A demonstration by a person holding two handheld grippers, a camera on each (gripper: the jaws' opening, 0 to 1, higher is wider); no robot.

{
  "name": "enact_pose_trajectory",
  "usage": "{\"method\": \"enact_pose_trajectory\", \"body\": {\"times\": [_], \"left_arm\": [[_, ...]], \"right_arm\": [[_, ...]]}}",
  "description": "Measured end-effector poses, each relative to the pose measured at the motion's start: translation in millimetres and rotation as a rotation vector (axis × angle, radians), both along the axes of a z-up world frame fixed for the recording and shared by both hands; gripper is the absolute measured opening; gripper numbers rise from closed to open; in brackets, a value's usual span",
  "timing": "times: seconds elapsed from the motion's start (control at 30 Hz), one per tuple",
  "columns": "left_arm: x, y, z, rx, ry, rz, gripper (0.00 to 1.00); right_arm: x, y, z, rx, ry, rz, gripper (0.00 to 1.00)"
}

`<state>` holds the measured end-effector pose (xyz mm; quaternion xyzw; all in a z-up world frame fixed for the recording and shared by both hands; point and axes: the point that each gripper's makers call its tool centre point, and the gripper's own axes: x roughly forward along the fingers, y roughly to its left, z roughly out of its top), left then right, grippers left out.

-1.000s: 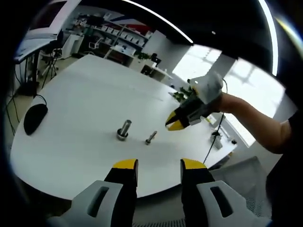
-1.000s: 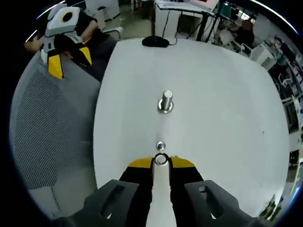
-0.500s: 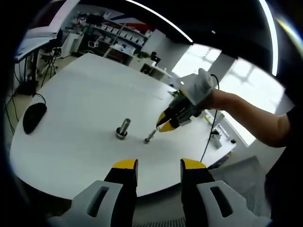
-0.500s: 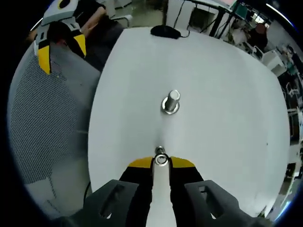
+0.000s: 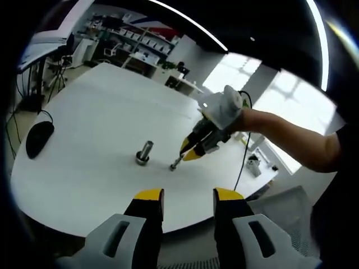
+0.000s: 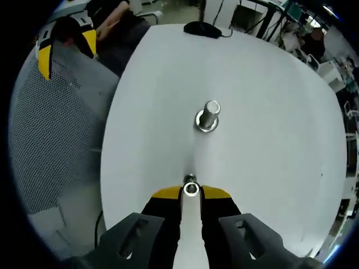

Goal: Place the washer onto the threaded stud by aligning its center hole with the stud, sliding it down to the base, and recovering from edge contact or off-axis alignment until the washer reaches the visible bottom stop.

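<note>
White table [image 5: 101, 112] — bright windows [image 5: 291, 106]

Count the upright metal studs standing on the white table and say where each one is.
2. A thick stud with a ring at its base stands mid-table. A thin stud stands beside it, right under the right gripper, whose closed tips hold a washer over it.

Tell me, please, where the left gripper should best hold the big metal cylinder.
Probably by its upright shaft, above the wider base, with the fingers closing across the round sides. Come level from the left gripper's own side, since it faces the cylinder directly. The right gripper holds the washer on the cylinder's other side.
</note>
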<state>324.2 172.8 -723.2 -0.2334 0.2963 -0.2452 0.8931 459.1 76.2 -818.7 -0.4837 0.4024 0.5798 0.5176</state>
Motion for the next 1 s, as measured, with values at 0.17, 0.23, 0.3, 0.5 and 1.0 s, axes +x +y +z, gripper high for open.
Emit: {"method": "enact_pose_trajectory", "body": {"times": [0.17,0.23,0.3,0.5,1.0], "left_arm": [[-0.1,0.4,-0.4,0.000,0.005,0.004,0.33],[-0.4,1.0,-1.6,0.001,0.011,0.006,0.33],[-0.3,1.1,-1.7,0.001,0.012,0.007,0.33],[0.2,1.4,-2.0,-0.002,0.017,0.011,0.33],[0.5,1.7,-3.2,-0.005,0.025,0.013,0.32]], "right_arm": [[-0.2,0.8,-9.3,-0.014,0.003,0.010,0.13],[0.0,1.0,-12.6,-0.017,0.005,0.011,0.13],[0.0,1.8,-16.2,-0.020,0.003,0.014,0.13],[0.4,0.8,-27.2,-0.036,0.011,0.024,0.13],[-1.2,1.5,-40.9,-0.037,0.023,0.018,0.14]]}}
